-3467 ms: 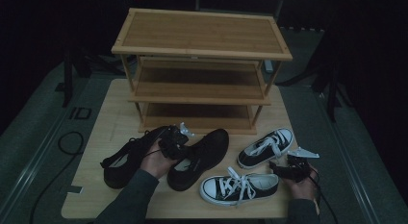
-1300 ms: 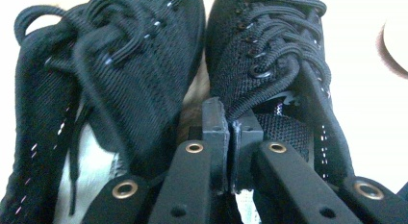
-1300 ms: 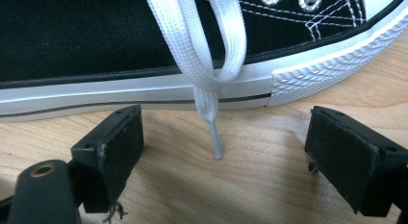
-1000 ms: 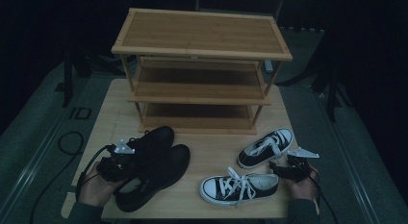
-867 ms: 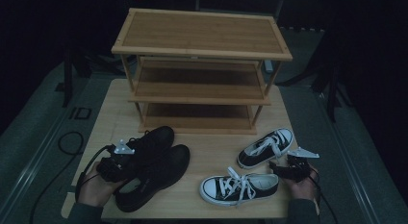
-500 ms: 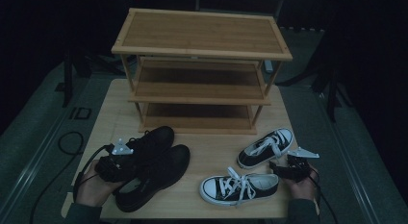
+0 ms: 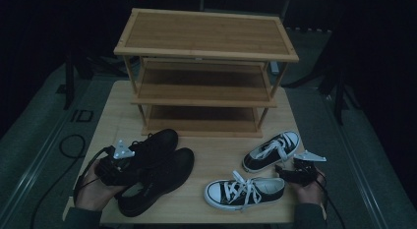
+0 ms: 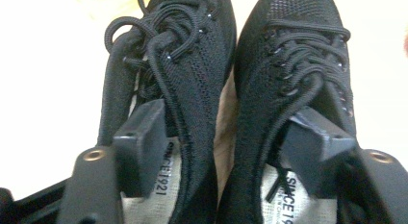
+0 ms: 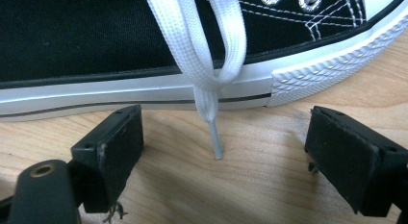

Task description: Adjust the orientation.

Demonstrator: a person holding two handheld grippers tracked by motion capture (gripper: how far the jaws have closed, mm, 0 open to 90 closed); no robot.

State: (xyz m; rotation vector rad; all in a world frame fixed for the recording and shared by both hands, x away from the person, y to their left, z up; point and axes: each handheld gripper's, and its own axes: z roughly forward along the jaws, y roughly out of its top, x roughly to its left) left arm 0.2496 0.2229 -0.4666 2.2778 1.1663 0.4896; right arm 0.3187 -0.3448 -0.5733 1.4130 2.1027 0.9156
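Left gripper [image 8: 226, 152] jaws just spread wide, one dipped into each black mesh shoe [image 8: 293, 89], pads loose. Pair sits at table's 7 o'clock, side by side. I judge them light and soft-walled; best pinched together at the inner collars.

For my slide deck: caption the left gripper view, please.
Open claw straddling the touching collars of two black shoes, one jaw inside each.

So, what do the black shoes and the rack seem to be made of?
The black shoes look like matte knitted mesh fabric: a fine woven texture shows around the laces. The rack looks like light wood, maybe bamboo, with fine grain lines and a smooth finish.
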